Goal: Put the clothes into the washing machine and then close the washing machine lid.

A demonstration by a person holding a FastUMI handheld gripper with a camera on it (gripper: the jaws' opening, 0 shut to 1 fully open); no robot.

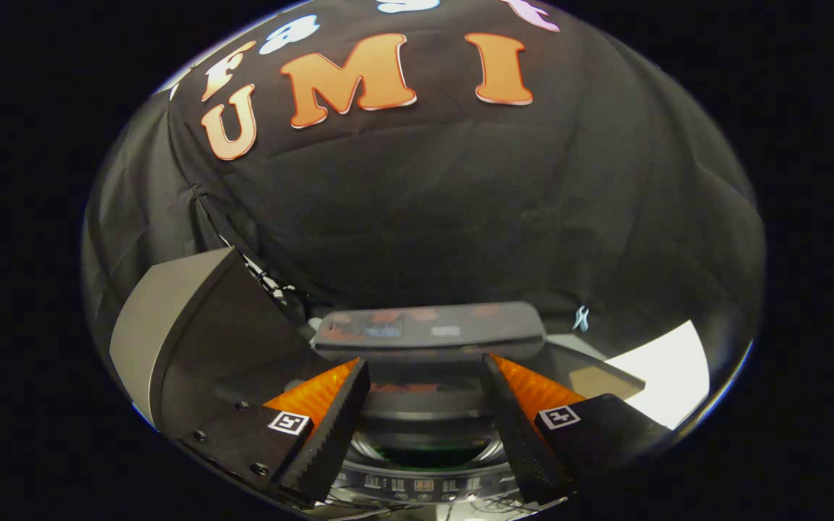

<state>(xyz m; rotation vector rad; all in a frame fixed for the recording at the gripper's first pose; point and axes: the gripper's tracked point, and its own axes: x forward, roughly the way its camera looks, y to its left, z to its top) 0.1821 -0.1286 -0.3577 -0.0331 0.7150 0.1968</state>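
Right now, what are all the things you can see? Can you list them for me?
Washing machine: one, dark grey, below and between the fingers, its round opening dark with something greenish inside.
Control panel: one, grey, glossy, at the back of the machine, just beyond the fingertips.
Grey box-like object: one, grey side with a dark face, beside the machine; I cannot tell what it is.
White surface: one bright patch, on the machine's other side.
Gripper: one, fingers open, holding nothing, over the opening.

The washing machine looks like smooth, shiny plastic, and its raised lid shines like glass. The open gripper's fingers have rough, bumpy ridges. The wall is soft, wrinkly cloth.
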